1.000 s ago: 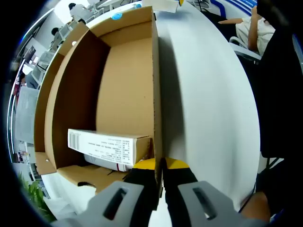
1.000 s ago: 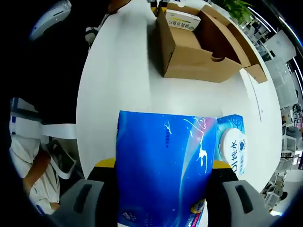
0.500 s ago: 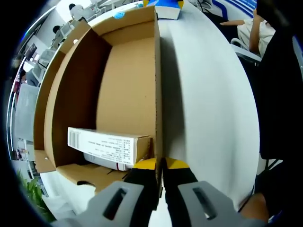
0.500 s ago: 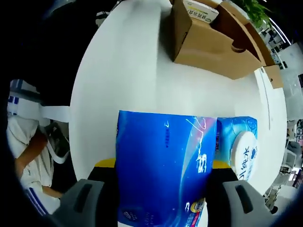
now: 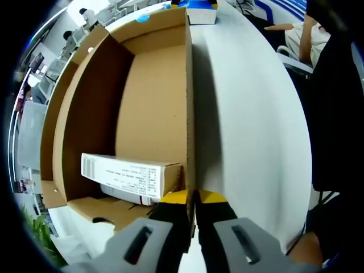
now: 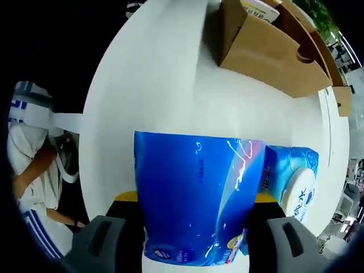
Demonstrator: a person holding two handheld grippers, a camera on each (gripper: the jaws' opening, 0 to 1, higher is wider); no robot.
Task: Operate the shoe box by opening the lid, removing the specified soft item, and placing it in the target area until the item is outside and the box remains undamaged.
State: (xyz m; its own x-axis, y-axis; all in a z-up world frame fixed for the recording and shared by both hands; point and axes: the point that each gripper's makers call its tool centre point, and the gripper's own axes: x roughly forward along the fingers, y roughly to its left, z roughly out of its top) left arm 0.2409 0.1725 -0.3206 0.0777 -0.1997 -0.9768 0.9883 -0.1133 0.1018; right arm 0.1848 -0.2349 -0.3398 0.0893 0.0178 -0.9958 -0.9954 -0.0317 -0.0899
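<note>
The side wall of the open shoe box point(image 5: 188, 114) was pinched by the left gripper point(image 5: 192, 198), while the blue tissue pack point(image 6: 196, 196) was clamped in the right gripper point(image 6: 196, 199) above the white table point(image 6: 165, 85).

— What are we looking at along the right gripper point(image 6: 193, 199)?

— We're seeing its jaws clamping a blue soft pack point(image 6: 196, 199), one jaw pressing on each side. It's hanging over the white table point(image 6: 153, 96).

— And just beside it?

— A lighter blue pack with a round white lid point(image 6: 293, 182) is sitting right against the held one.

— Farther off?

— We're catching the brown shoe box point(image 6: 267, 48) standing open, well apart. A seated person point(image 6: 31, 165) is showing past the table's edge.
</note>
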